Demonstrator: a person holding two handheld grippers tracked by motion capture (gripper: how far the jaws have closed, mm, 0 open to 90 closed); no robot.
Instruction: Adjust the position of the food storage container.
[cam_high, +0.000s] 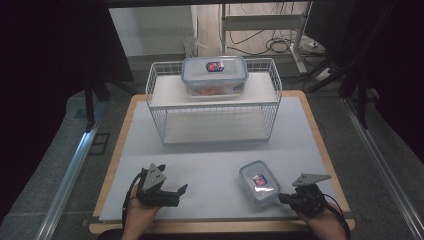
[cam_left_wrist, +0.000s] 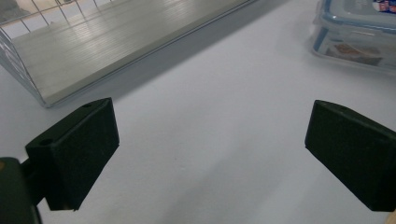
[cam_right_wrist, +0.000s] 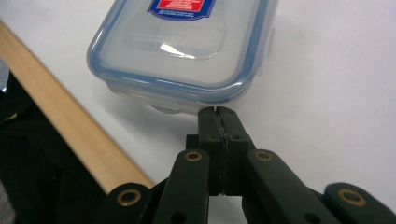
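Right gripper (cam_right_wrist: 219, 114) closed, seemingly touching small container (cam_right_wrist: 187, 51); left gripper (cam_left_wrist: 210, 154) agape.

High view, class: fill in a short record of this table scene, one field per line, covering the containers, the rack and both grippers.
Large container: lidded, on the top shelf of the white wire rack
Small container: lidded, on the table, near the right gripper
Left gripper: jaws wide open, nothing between them
Right gripper: jaws closed, tips right by the small container's side, holding nothing
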